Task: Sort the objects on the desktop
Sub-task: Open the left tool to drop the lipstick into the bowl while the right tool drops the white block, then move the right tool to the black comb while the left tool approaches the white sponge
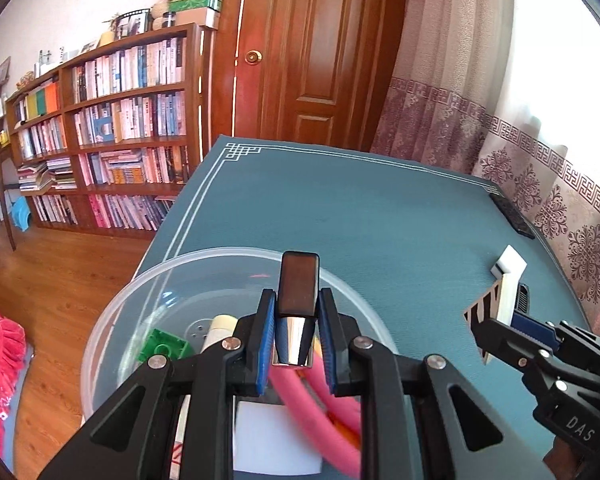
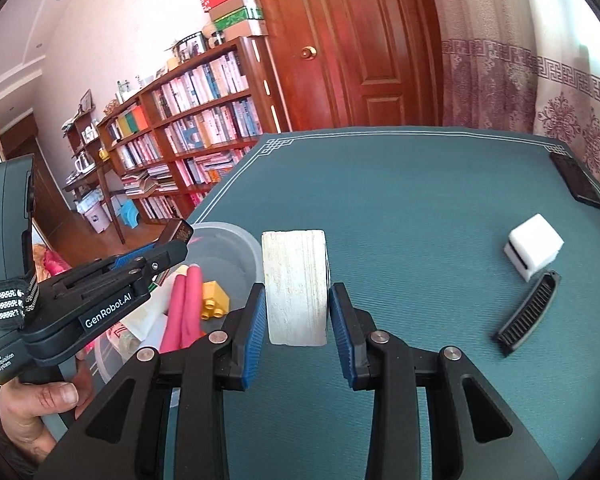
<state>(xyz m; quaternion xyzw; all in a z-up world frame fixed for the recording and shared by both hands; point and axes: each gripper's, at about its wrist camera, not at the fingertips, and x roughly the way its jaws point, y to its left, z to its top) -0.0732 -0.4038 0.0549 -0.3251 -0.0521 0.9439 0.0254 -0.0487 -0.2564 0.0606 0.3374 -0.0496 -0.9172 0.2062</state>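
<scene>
In the left wrist view my left gripper (image 1: pixel 297 300) is shut on a small lighter-like piece (image 1: pixel 299 280) with a dark cap and chrome body, held over a clear plastic bowl (image 1: pixel 228 251). In the bowl lie a green brick (image 1: pixel 164 346), pink foam tubes (image 1: pixel 320 396) and white items. My right gripper (image 2: pixel 298 292) is shut on a white block (image 2: pixel 294 284); the left wrist view shows its zebra-striped face (image 1: pixel 482 312). The right wrist view shows the bowl (image 2: pixel 236 240) to its left, holding a yellow brick (image 2: pixel 214 300), with the left gripper (image 2: pixel 176 240) above it.
On the teal table mat (image 2: pixel 400 200) lie a white cube (image 2: pixel 534 246), a black ribbed comb-like piece (image 2: pixel 530 312) and a flat black device (image 2: pixel 576 182) at the far right edge. A hand (image 2: pixel 40 400) holds the left gripper. Bookshelves and a wooden door stand beyond the table.
</scene>
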